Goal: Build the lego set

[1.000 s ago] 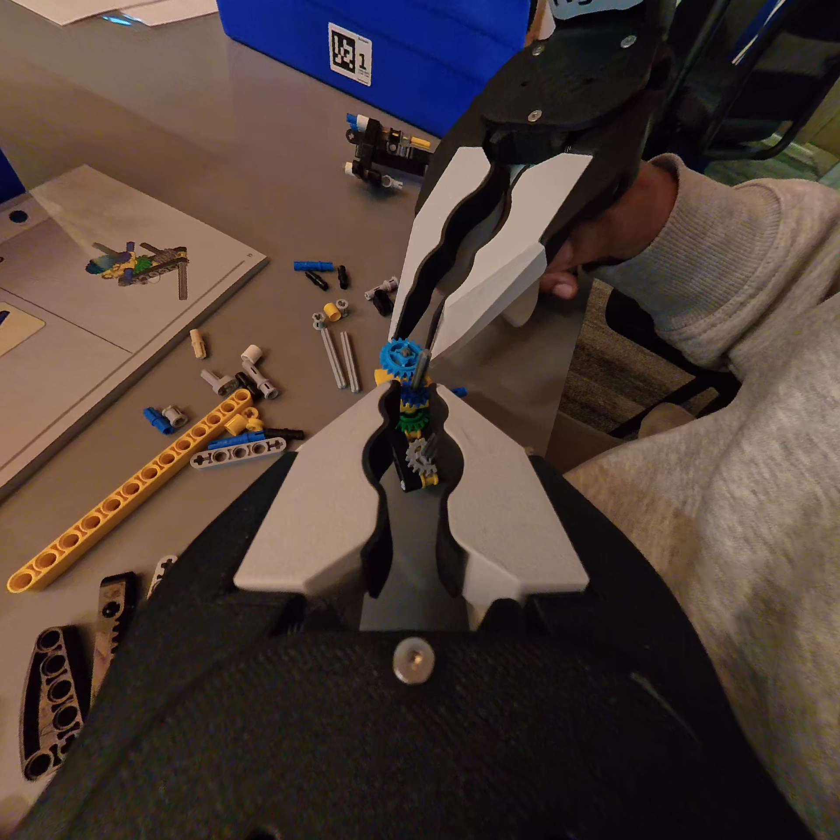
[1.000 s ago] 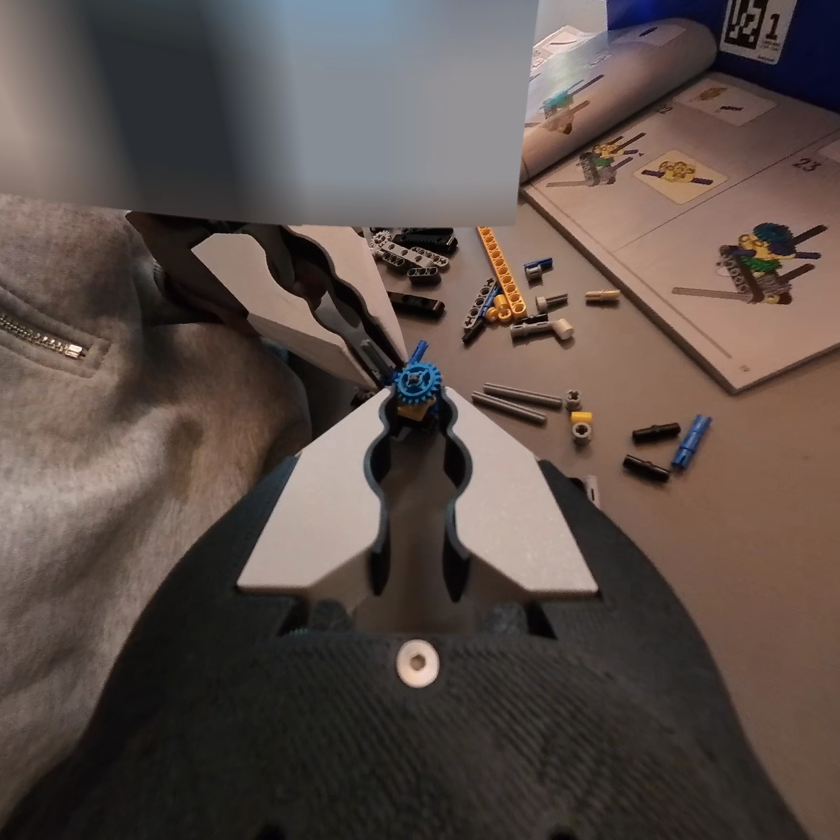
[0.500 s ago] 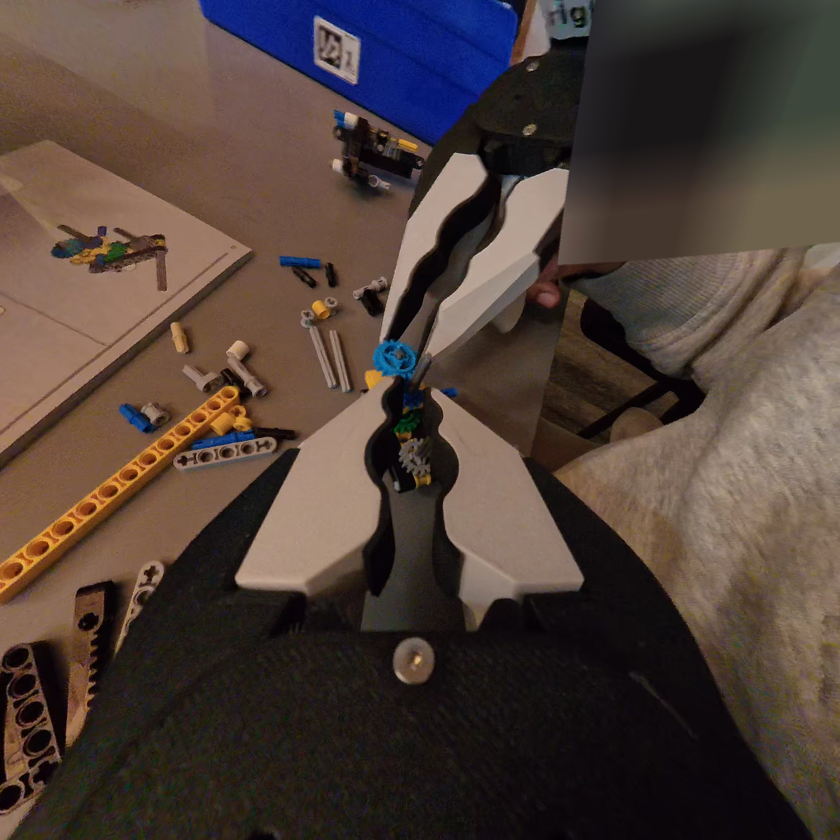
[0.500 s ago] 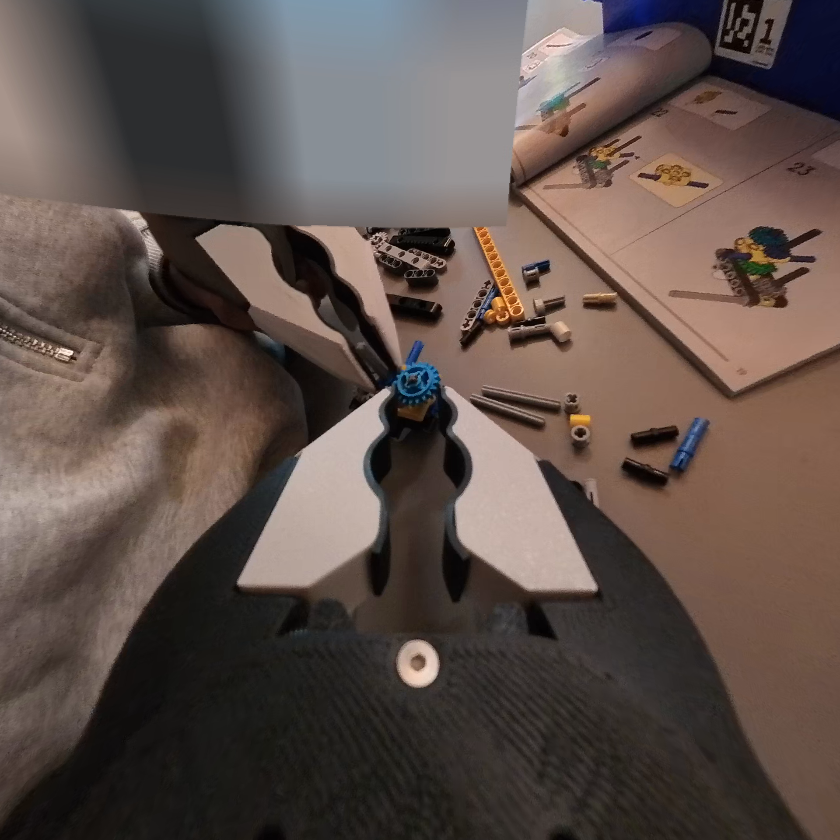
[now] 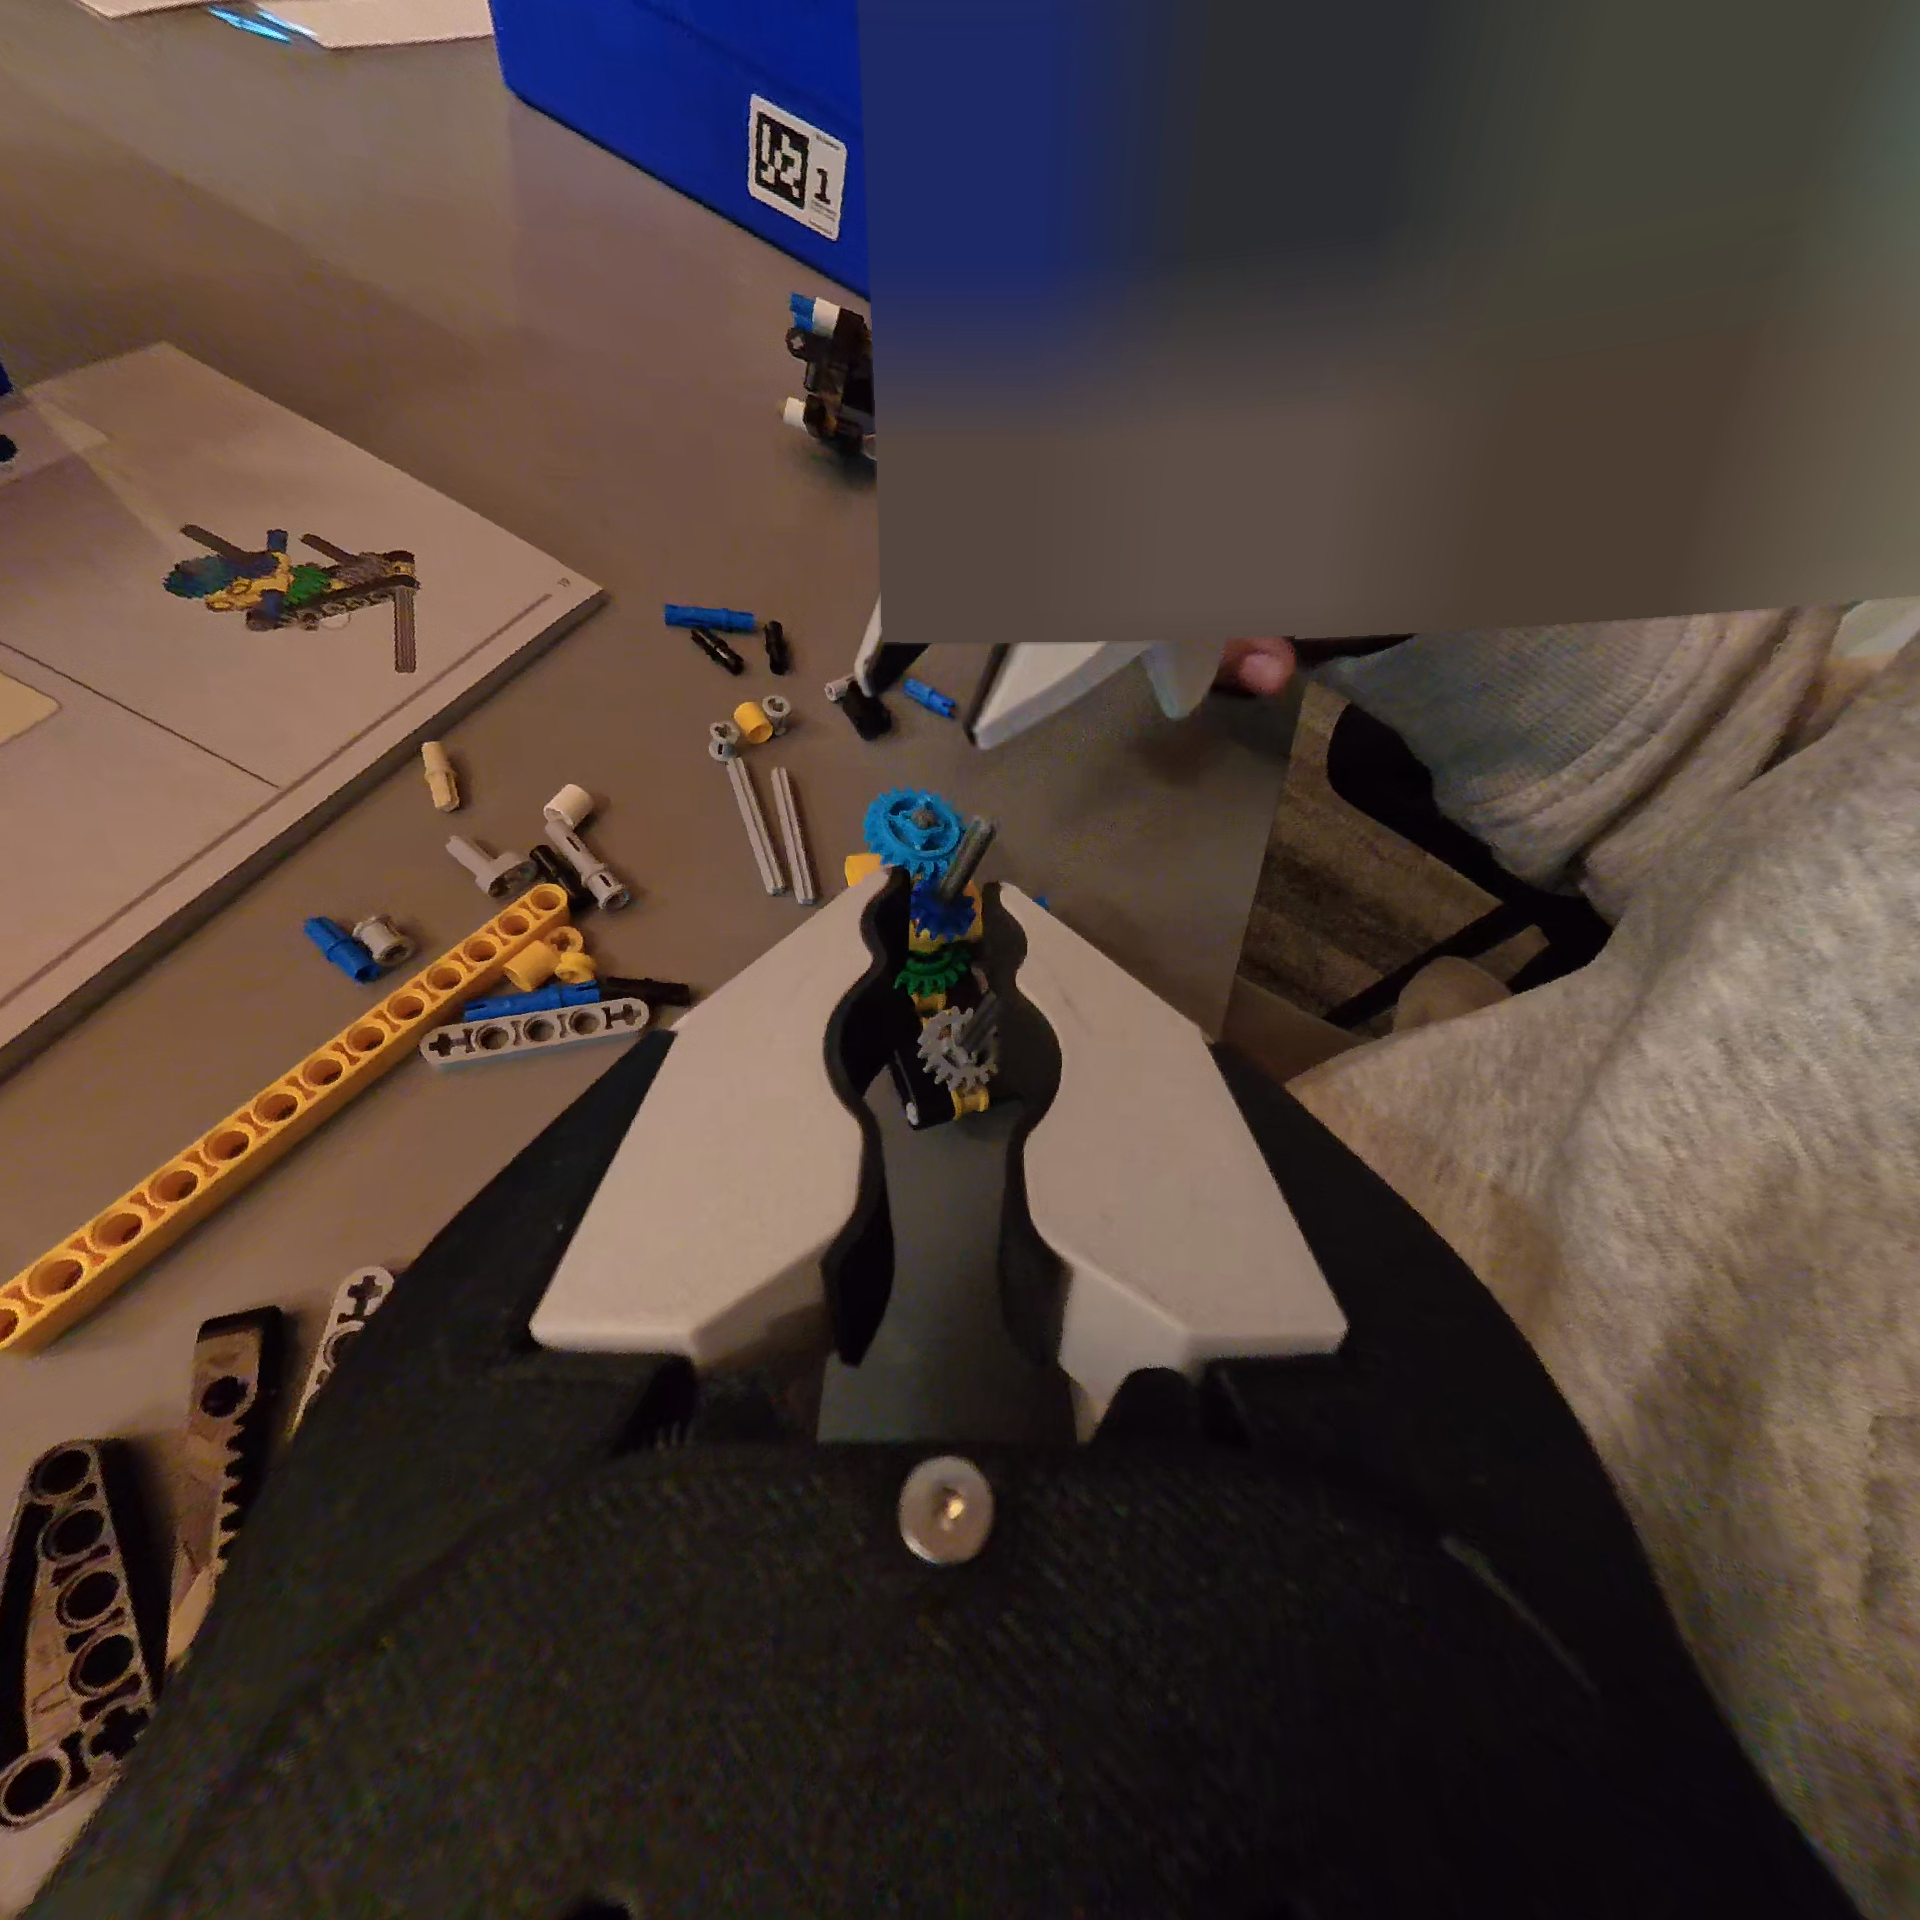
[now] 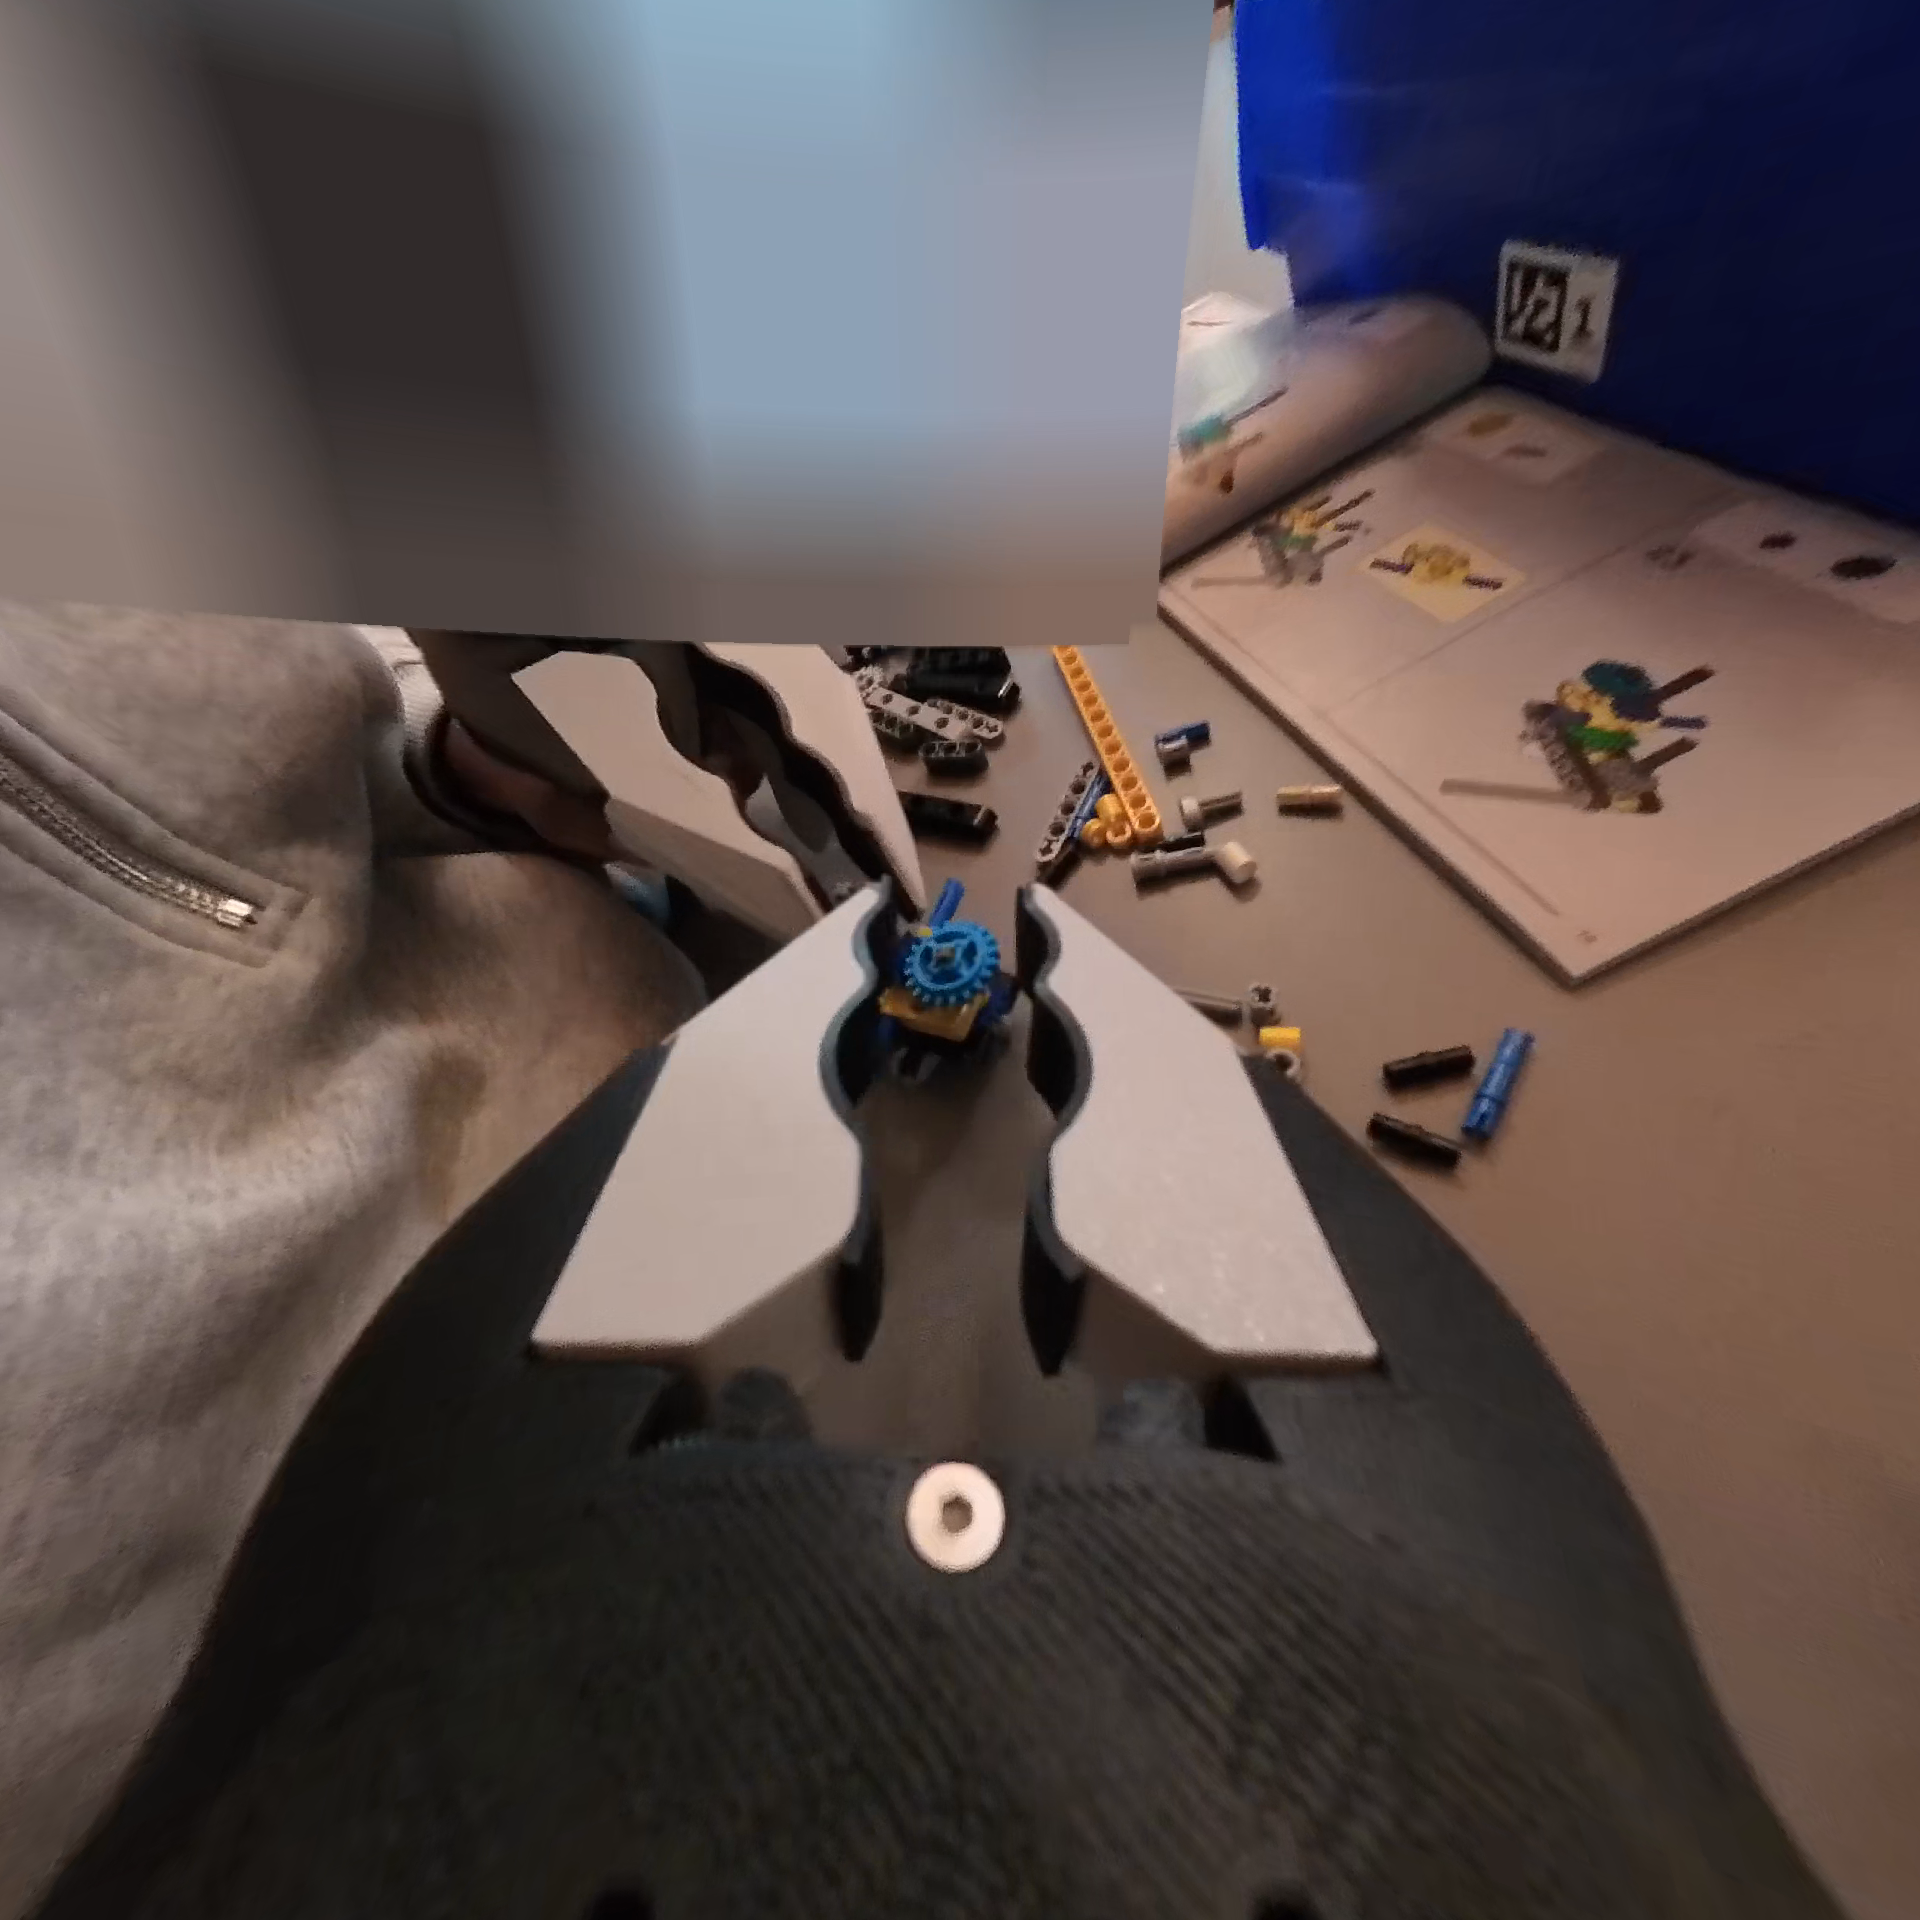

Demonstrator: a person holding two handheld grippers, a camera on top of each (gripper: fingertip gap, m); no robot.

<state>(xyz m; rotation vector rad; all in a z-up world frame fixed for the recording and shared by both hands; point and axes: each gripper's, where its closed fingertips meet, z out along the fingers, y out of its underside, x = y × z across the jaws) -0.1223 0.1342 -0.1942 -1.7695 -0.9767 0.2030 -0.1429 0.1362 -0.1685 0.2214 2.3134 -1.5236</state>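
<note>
The grey desk (image 5: 582, 343) carries a blue box (image 5: 665, 94) at its far edge, an open instruction booklet (image 5: 156, 665) showing coloured build diagrams, and a scatter of loose parts, the biggest a long yellow beam (image 5: 281, 1101) with a row of holes, then a short grey beam (image 5: 535, 1032), two grey axles (image 5: 774, 831) and small blue and black pins. The left claw (image 5: 940, 899) is clamped on the gear assembly (image 5: 940, 997), a small stack of blue, green and grey gears on a yellow-and-black core, held in the air above the desk near the person's grey sweatshirt. The right claw (image 6: 956, 904) stands parted around the top blue gear (image 6: 948, 961) in its own view, with a visible gap on its right side, so it is not gripping. I judge the assembly light, stiff, and fragile at its joints: gears can slide along their axles, and the thin axle (image 5: 968, 857) poking out beside the top gear could be pushed off line. The safest hold is on the solid core, not on the gear teeth. The box bears a white sticker with a black square code; the booklet carries small page marks.
</note>
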